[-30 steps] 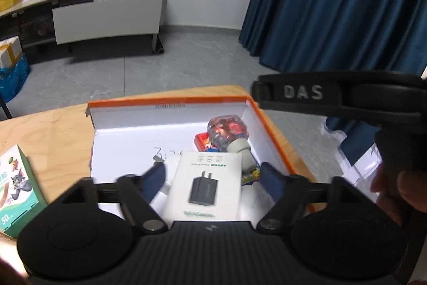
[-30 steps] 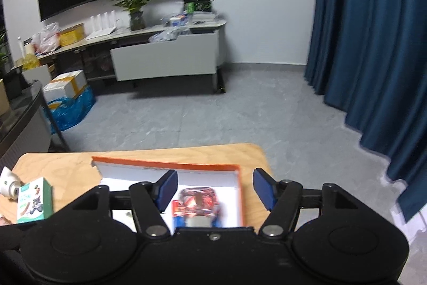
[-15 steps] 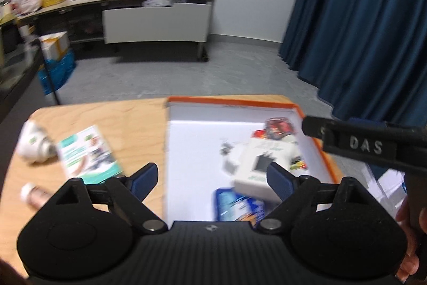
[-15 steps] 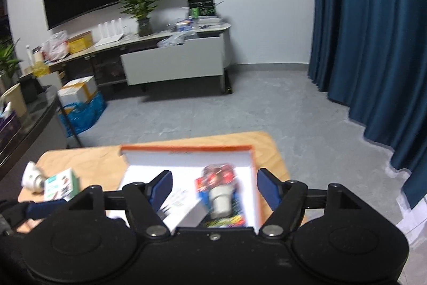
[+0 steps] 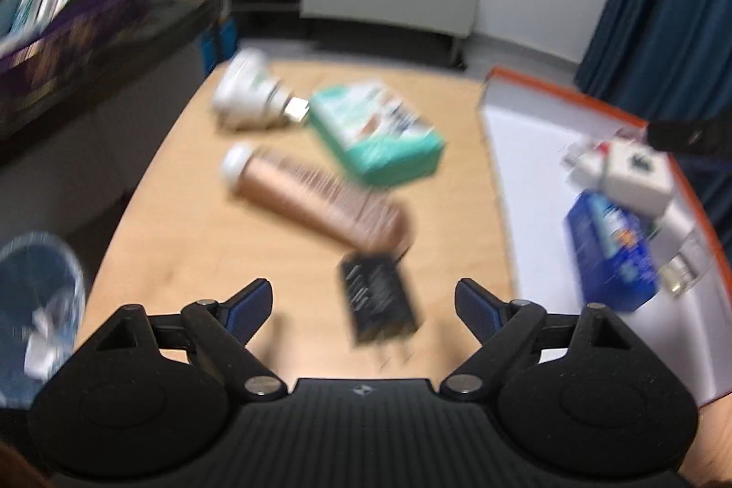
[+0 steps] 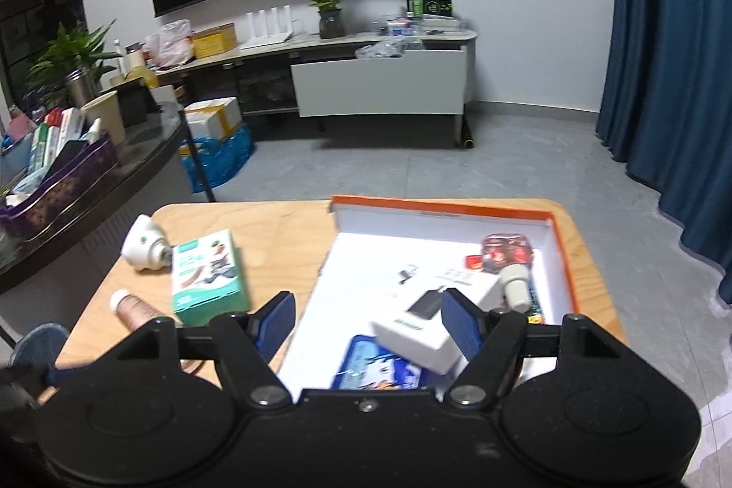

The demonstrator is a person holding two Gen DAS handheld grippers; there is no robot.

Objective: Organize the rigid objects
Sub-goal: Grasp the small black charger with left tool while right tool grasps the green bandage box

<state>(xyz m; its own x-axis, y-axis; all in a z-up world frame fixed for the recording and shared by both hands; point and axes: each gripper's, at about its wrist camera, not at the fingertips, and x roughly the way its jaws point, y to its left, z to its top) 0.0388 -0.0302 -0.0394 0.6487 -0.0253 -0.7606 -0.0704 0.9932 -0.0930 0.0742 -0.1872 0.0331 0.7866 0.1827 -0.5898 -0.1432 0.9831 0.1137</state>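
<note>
My left gripper (image 5: 363, 305) is open and empty above the wooden table (image 5: 183, 222), just short of a black box (image 5: 377, 305). Beyond it lie a copper tube with a white cap (image 5: 315, 200), a green box (image 5: 377, 133) and a white bulb-shaped thing (image 5: 249, 99). The orange-rimmed white box (image 5: 517, 149) at right holds a blue pack (image 5: 608, 254) and a white charger box (image 5: 636, 172). My right gripper (image 6: 368, 321) is open and empty over that box (image 6: 439, 209), above the white charger box (image 6: 434, 314) and blue pack (image 6: 375, 369). The left view is blurred.
A red-capped jar (image 6: 505, 254) lies in the far right of the box. A side counter (image 6: 91, 168) with a purple tray stands left of the table. A blue bin (image 5: 36, 296) sits on the floor at left. Blue curtains (image 6: 668, 53) hang right.
My left gripper has swung left, away from the box and over the loose items on the table. My right gripper has pulled back and up, so more of the table shows.
</note>
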